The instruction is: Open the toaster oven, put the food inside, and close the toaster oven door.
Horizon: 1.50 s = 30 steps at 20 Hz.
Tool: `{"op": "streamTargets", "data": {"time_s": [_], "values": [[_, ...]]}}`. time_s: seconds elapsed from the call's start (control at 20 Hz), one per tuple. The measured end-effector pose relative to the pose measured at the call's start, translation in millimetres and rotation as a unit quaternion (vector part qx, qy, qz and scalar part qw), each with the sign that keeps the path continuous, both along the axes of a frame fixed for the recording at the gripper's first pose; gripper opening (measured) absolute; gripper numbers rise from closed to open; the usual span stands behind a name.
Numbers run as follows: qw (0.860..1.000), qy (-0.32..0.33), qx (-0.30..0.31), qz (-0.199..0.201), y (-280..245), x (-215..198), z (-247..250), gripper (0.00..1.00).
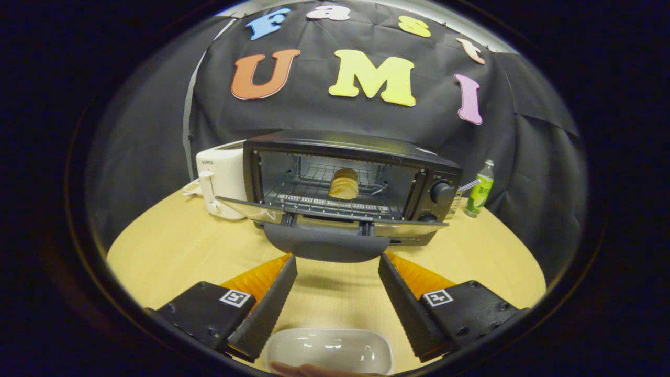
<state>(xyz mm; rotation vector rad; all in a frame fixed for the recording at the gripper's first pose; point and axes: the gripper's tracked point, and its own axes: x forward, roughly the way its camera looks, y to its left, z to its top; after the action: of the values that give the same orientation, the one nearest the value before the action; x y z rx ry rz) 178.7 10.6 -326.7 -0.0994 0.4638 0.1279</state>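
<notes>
A black toaster oven (pixel 356 157) stands on the wooden table (pixel 172 246) beyond my fingers, its glass door (pixel 324 217) folded down flat toward me. The door's dark handle (pixel 327 247) sits just ahead of my fingertips. A round, tan piece of food (pixel 344 184) rests on the wire rack (pixel 314 188) inside the oven. My gripper (pixel 337 262) is open with nothing between its fingers, which spread to either side of the handle without touching it. A white dish (pixel 330 350) lies on the table below and between the fingers, empty.
A white toaster (pixel 222 180) stands against the oven's left side. A green drink bottle (pixel 480 189) stands to the oven's right, near the booth's black cloth wall. Part of a hand (pixel 309 370) shows at the near rim of the dish.
</notes>
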Motion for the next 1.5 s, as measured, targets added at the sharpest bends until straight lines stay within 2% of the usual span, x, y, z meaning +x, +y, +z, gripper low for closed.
{"op": "streamTargets", "data": {"time_s": [0.2, 0.45, 0.7, 1.15, 1.5], "values": [[0.998, 0.043, 0.039, -0.031, -3, 19, -15, 1.00], [0.998, 0.046, 0.044, -0.026, 4, 11, -20, 1.00], [0.999, 0.027, 0.041, -0.017, 11, 2, 1, 1.00], [0.997, -0.076, 0.011, 0.001, 5, -77, 123, 1.00], [0.986, -0.155, 0.053, -0.021, -16, -163, 239, 1.00]]}}
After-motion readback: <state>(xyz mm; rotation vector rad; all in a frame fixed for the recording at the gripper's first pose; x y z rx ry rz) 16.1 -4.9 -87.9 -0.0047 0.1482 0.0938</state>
